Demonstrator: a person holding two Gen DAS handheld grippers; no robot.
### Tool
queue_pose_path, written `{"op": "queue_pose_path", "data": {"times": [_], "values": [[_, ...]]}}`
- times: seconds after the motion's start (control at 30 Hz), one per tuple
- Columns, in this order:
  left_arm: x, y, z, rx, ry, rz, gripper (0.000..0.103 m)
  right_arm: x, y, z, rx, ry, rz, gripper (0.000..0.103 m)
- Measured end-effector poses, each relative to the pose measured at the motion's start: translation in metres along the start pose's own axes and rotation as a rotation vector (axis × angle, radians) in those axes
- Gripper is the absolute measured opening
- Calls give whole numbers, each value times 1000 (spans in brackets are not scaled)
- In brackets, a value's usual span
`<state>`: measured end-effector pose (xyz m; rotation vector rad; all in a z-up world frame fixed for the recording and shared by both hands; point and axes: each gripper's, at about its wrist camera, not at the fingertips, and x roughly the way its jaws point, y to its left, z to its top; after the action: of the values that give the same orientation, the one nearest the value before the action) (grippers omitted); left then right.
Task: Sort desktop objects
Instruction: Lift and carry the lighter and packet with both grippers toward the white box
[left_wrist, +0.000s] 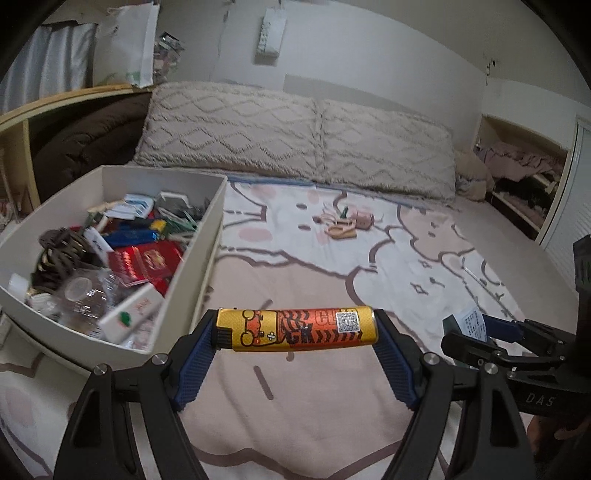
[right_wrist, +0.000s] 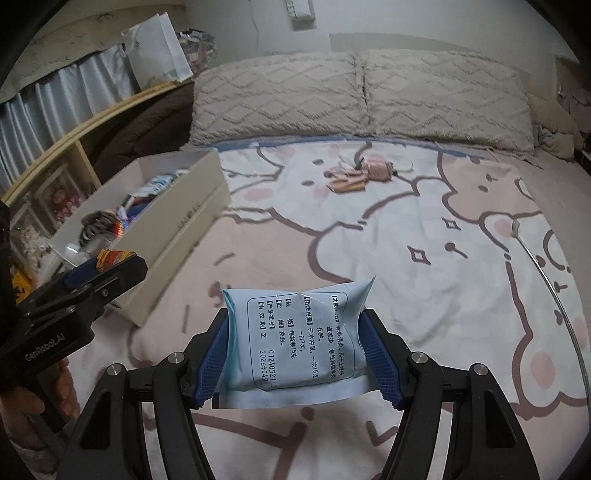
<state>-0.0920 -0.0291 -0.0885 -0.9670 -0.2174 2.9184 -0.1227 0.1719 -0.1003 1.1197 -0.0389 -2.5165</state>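
Note:
My left gripper (left_wrist: 295, 332) is shut on an orange and yellow lighter (left_wrist: 295, 329), held crosswise by its ends above the bedspread. To its left stands a white box (left_wrist: 207, 236) full of small items. My right gripper (right_wrist: 295, 339) is shut on a pale blue printed sachet (right_wrist: 295, 339), pinched at both sides over the bed. In the right wrist view the left gripper (right_wrist: 110, 262) with the lighter (right_wrist: 112, 257) shows at the left, beside the white box (right_wrist: 184, 218). The right gripper (left_wrist: 491, 332) with the sachet (left_wrist: 472, 323) appears at the right of the left wrist view.
A small pile of pink trinkets (right_wrist: 362, 171) lies on the cartoon bedspread near two beige pillows (right_wrist: 362, 96). A thin cable (right_wrist: 554, 288) runs along the bed's right side. A wooden shelf (right_wrist: 74, 140) and brown blanket stand behind the box.

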Motion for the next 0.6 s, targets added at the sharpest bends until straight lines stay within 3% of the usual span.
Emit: {"op": "queue_pose_path", "data": {"times": [0.6], "values": [[-44, 46, 20, -47, -100, 42, 80, -19, 49, 23, -56, -88, 71, 70]]}}
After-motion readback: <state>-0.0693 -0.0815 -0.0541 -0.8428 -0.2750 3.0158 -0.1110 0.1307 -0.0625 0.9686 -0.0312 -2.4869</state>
